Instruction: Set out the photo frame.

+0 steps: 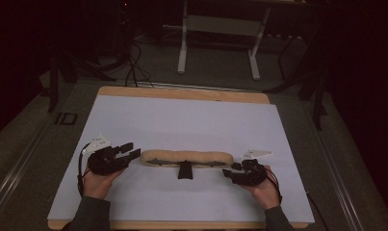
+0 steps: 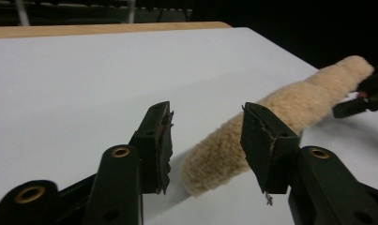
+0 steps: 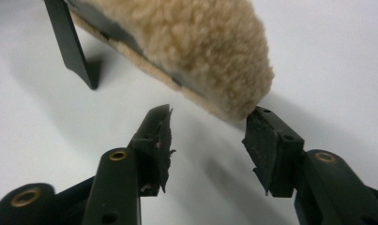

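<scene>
Jaws on your left gripper [image 2: 205, 140] stand spread around the fleecy roll's [image 2: 280, 117] end. Your right gripper [image 3: 207, 140] gapes just short of its other end

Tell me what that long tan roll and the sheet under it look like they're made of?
The roll looks like a fleece or sheepskin-type pad: its tan surface is nubbly and matte, with a curly pile. In the right gripper view a dark, flat strap or backing runs along its underside, possibly webbing or plastic. The sheet is smooth, pale and matte, perhaps paper or plastic over a wooden tabletop.
</scene>
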